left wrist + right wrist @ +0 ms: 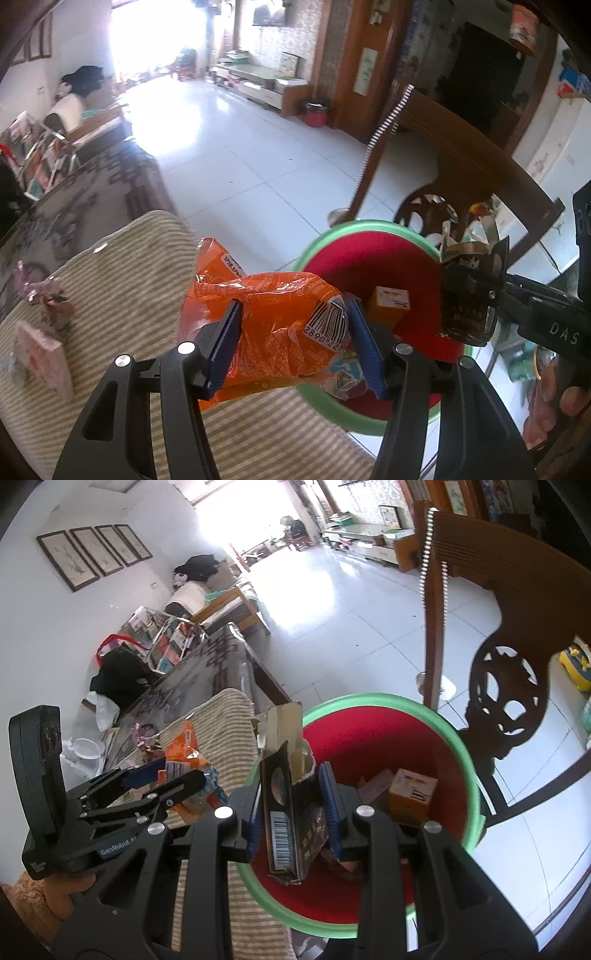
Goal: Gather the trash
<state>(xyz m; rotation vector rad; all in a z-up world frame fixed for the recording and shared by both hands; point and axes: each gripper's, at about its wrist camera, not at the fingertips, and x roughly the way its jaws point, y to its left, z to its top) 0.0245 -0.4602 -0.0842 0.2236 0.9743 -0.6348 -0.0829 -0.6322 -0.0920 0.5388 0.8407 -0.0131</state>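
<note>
Progress, judged: partway. The red bin with green rim already held an orange carton and at least one more piece of box waste; neither load now in the grippers had been dropped.

Left to collect, as far as visible: a pink box and a crumpled pink wrapper lay on the striped cloth covering the table.

Left gripper: jaws about half spread, pinching a crumpled orange snack bag, barcode facing the camera. The bag hung at the bin's near rim, partly over the cloth.

Right gripper: jaws pressed nearly together on a flattened black carton, upright, torn flap on top, held over the bin opening.
</note>
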